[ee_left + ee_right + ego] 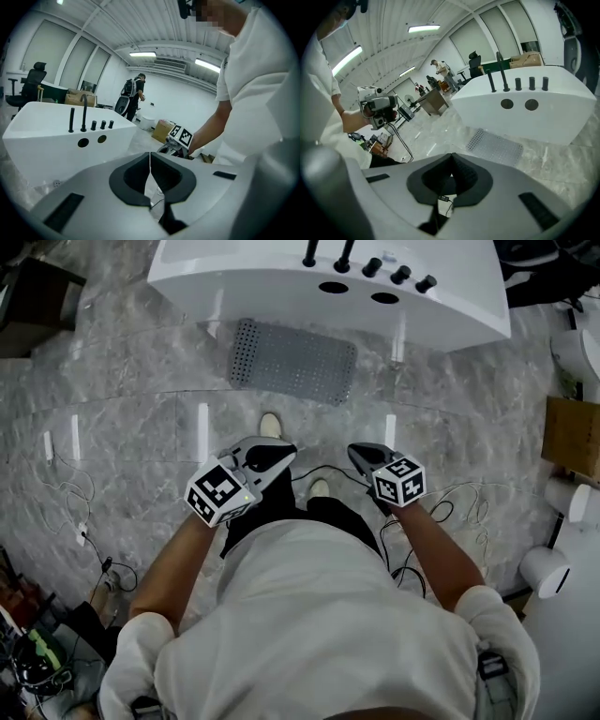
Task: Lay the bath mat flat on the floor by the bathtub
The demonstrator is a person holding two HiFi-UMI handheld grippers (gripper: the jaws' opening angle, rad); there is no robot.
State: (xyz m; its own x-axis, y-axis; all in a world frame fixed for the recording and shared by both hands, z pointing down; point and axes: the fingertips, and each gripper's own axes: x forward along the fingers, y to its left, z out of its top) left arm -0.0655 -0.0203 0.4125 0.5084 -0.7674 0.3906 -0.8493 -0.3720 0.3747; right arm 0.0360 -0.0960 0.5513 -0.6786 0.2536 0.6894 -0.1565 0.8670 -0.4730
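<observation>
A grey perforated bath mat (pixel 293 361) lies flat on the marble floor just in front of the white bathtub (pixel 244 277); it also shows in the right gripper view as the mat (pixel 496 146) below the tub (pixel 543 117). My left gripper (pixel 269 457) and right gripper (pixel 361 455) are held at waist height, well back from the mat. Both are shut with nothing between the jaws. In the left gripper view the jaw tips (pixel 150 154) meet, and the tub (pixel 56 140) stands to the left.
Black taps (pixel 370 261) line the tub's rim. Cables (pixel 70 493) trail over the floor at left and right. White cylinders (pixel 544 570) and a cardboard box (pixel 572 435) stand along the right side. People (pixel 131 96) stand far off in the room.
</observation>
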